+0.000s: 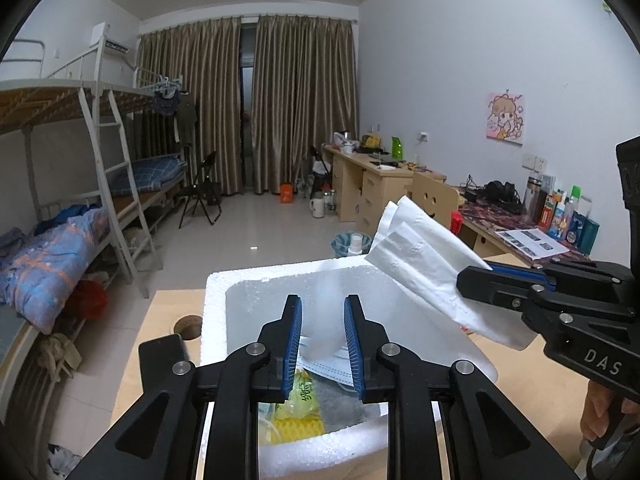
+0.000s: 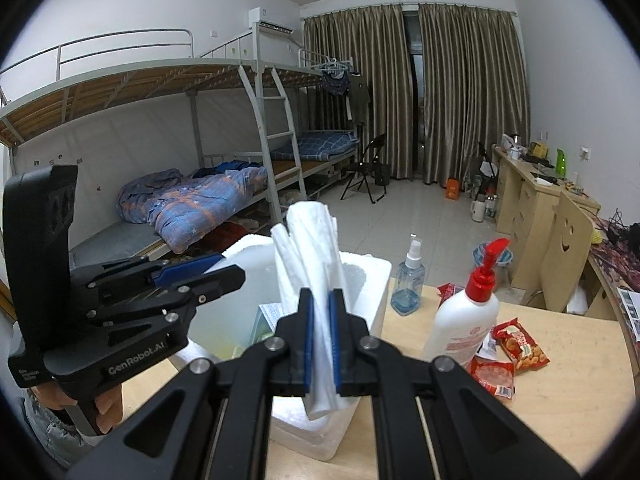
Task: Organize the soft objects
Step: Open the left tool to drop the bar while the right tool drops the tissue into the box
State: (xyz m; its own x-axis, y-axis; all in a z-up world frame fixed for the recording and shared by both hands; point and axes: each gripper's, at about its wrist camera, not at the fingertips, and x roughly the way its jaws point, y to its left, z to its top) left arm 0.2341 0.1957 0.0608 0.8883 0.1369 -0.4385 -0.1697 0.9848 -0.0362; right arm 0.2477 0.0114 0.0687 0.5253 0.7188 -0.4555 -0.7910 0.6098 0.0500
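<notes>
While my right tongs [image 2: 319, 336] pinch a folded white tissue [image 2: 316, 280] above the foam box [image 1: 296, 280] on the table [image 2: 520, 400], my left tongs [image 1: 322, 344] hang spread and empty over the box, where a face mask [image 1: 332, 368] and yellow packet [image 1: 300, 400] lie.

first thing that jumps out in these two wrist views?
The white tissue clamped upright in the right gripper, held over the white foam box at the table's edge. Next, the left gripper, jaws apart and empty, poised over the box, where a face mask and a yellow packet lie. Beside the box stands a lotion bottle with a red pump, among red snack packets.
</notes>
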